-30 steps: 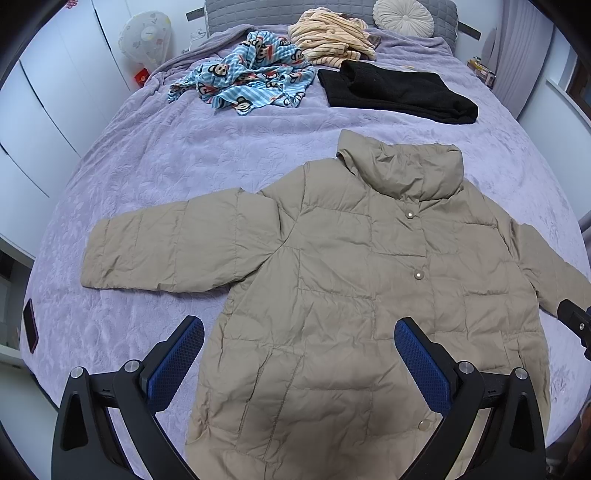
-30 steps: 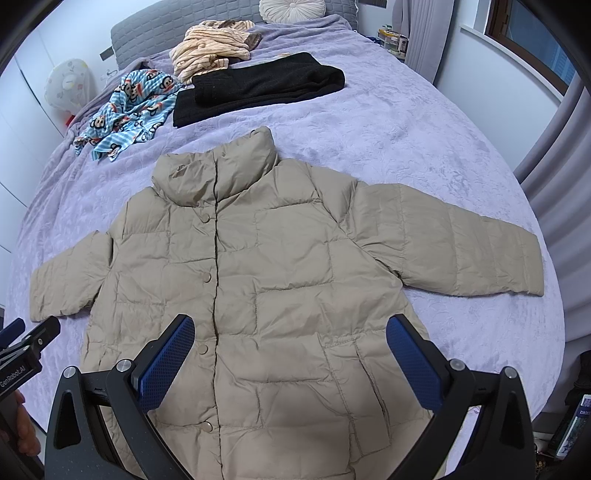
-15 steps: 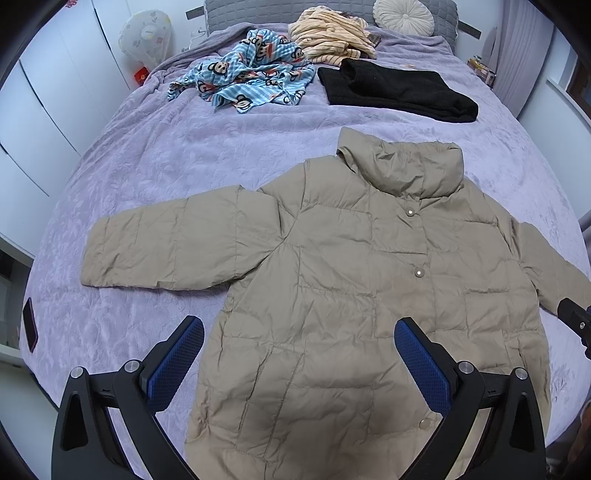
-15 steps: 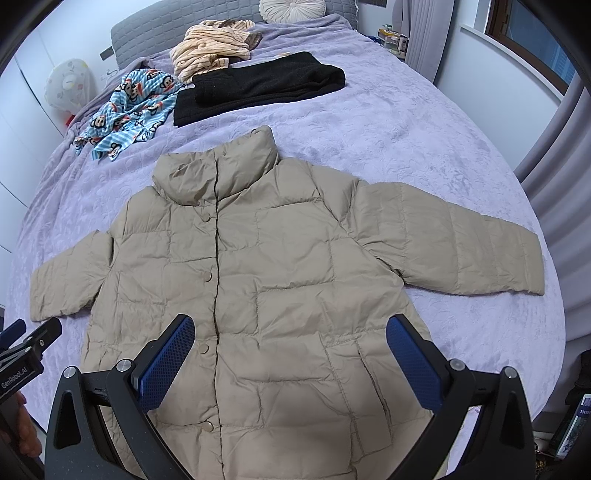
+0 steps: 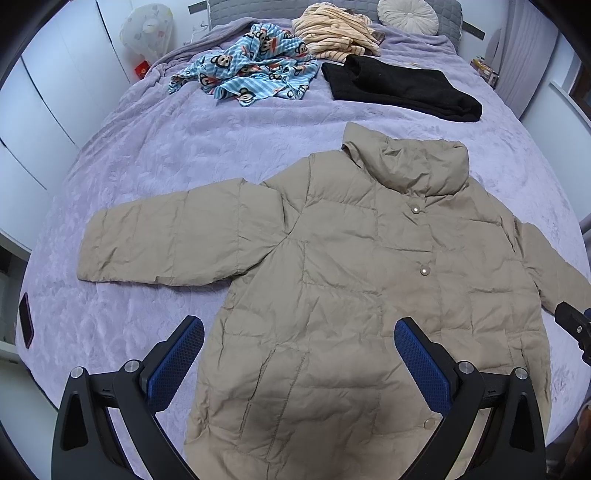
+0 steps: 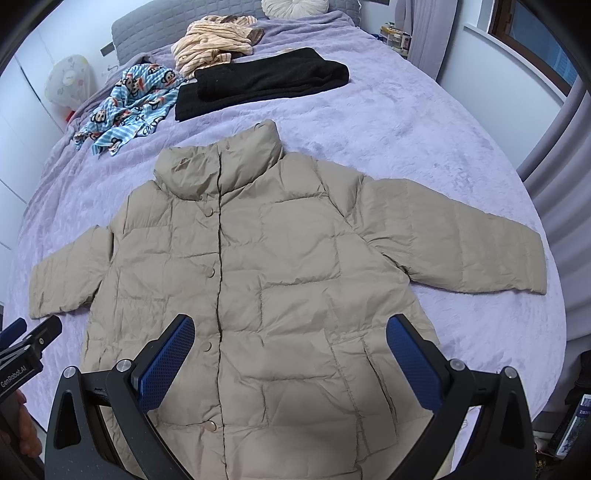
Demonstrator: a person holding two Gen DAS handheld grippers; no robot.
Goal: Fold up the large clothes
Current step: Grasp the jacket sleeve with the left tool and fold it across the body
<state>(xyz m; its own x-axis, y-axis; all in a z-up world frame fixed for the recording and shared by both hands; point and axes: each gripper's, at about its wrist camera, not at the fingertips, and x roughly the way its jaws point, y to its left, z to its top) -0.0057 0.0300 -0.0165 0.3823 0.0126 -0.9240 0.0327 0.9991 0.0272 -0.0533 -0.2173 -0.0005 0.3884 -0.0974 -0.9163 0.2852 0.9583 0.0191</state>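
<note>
A beige quilted puffer jacket (image 5: 354, 266) (image 6: 280, 273) lies flat and face up on the purple bedspread (image 5: 177, 147), buttoned, collar pointing away, both sleeves spread out sideways. My left gripper (image 5: 299, 354) hovers open above the jacket's lower left part, nothing between its blue pads. My right gripper (image 6: 290, 354) hovers open above the lower middle of the jacket, also holding nothing. The tip of the right gripper (image 5: 574, 326) shows at the right edge of the left wrist view, and the left gripper (image 6: 26, 347) at the left edge of the right wrist view.
At the far end of the bed lie a blue monkey-print garment (image 5: 247, 74), a striped cream garment (image 5: 336, 31) and a folded black garment (image 5: 399, 86). White wardrobe doors (image 5: 37, 110) stand left of the bed; grey curtains (image 6: 554, 155) hang on the right. A round cushion (image 5: 408, 16) rests by the headboard.
Almost nothing differs; both views shift only very slightly. The jacket lies as before and both grippers stay open.
</note>
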